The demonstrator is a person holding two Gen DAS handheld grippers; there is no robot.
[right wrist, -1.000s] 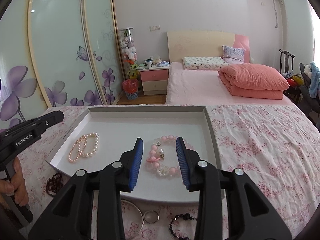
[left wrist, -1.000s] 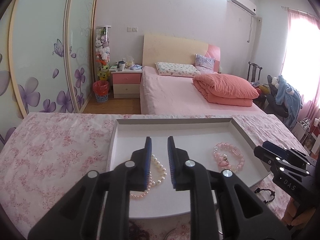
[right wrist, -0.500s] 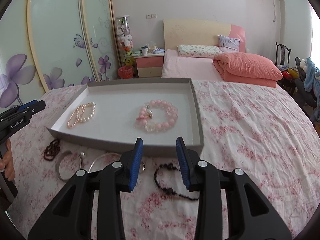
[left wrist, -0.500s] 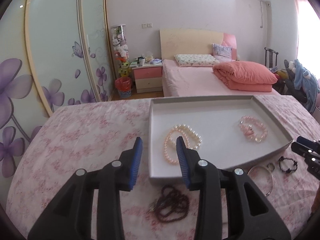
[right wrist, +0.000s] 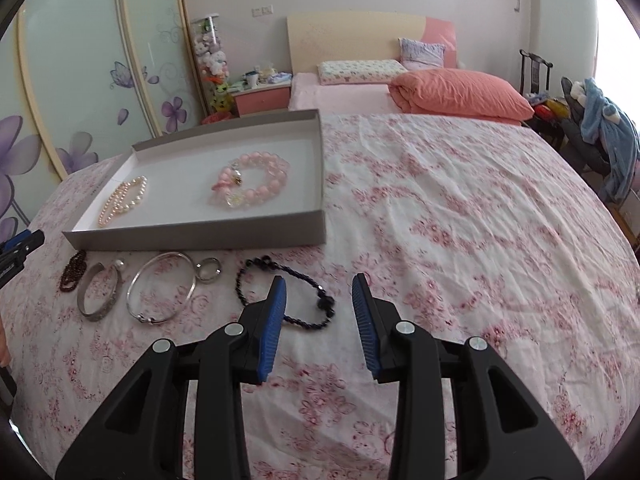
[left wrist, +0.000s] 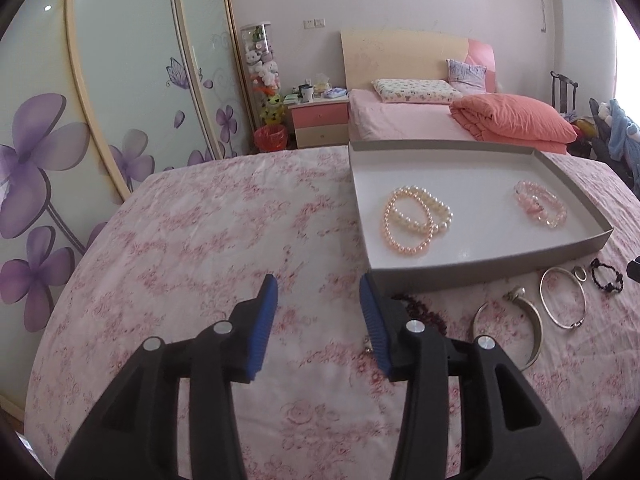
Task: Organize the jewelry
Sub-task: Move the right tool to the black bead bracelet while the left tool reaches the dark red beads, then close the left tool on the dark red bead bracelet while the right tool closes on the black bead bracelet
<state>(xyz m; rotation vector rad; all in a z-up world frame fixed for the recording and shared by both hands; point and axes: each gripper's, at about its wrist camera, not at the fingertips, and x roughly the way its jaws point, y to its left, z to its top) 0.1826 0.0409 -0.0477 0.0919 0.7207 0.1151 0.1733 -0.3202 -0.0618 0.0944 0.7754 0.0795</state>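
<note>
We take the shallow grey cardboard tray with the white floor (right wrist: 200, 236) as our landmark; it lies on a surface covered with a pink floral cloth (right wrist: 460, 220). Inside the tray, toward its left part, we see a pair of pearl bracelets, one peach and one cream (left wrist: 416, 220), overlapping each other. Toward its right part lies the pink bead bracelet with clear beads and a small charm (right wrist: 250, 182).

In front of the tray's near wall, on the cloth, a row of pieces lies loose. From left to right in the right wrist view we see a dark red bead bracelet (right wrist: 73, 270), an open silver cuff bangle (right wrist: 98, 292), a thin round silver bangle (right wrist: 162, 286), a small silver ring (right wrist: 209, 269) and a black bead bracelet (right wrist: 286, 294).

Our left gripper (left wrist: 316, 320) hovers over the bare cloth just left of the tray's near left corner; its jaws are opening and nothing is between them. Our right gripper (right wrist: 319, 314) hangs in front of the tray over the black bead bracelet, jaws apart, clamped on nothing.
</note>
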